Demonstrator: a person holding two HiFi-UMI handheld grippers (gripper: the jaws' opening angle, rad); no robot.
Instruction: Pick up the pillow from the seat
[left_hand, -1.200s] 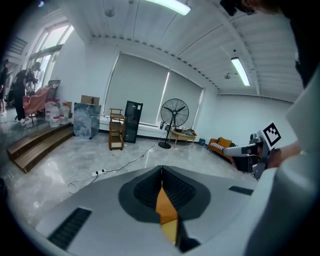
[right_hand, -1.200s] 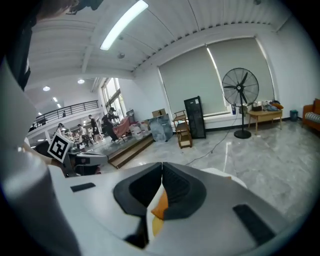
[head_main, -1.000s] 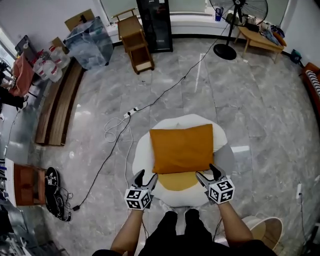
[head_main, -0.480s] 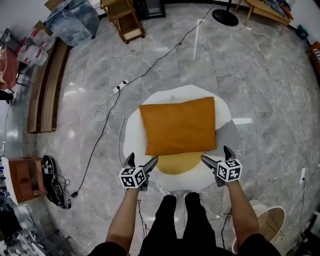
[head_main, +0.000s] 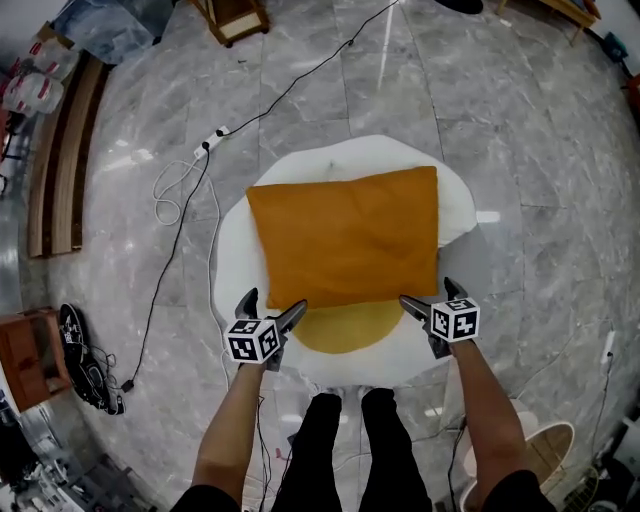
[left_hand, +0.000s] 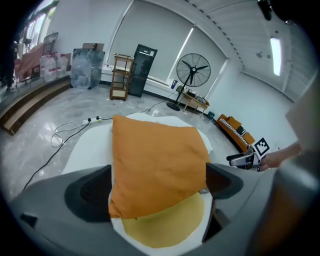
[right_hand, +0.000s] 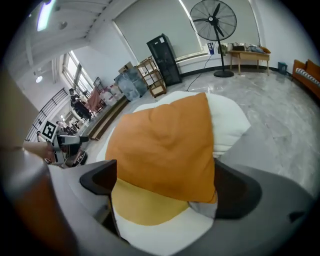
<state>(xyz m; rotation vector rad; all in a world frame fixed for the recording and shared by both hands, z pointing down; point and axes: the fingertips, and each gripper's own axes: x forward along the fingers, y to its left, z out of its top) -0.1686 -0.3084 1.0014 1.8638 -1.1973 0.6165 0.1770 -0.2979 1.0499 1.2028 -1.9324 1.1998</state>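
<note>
Grippers: my left gripper (head_main: 275, 303) and right gripper (head_main: 428, 292), jaws just opened wide, straddle near corners of pillow (head_main: 345, 235), unclamped. Pillow flat on seat (head_main: 335, 158); grasp, lift left.

orange square pillow (head_main: 345, 235) lying flat on white egg-shaped seat (head_main: 232, 260), covering yolk.

Holding left tongs (head_main: 276, 300) and right tongs (head_main: 426, 291) angled downward on outstretched forearms; just opening both jaws wide, straddling pillow (head_main: 345, 250) corners without pressing.
</note>
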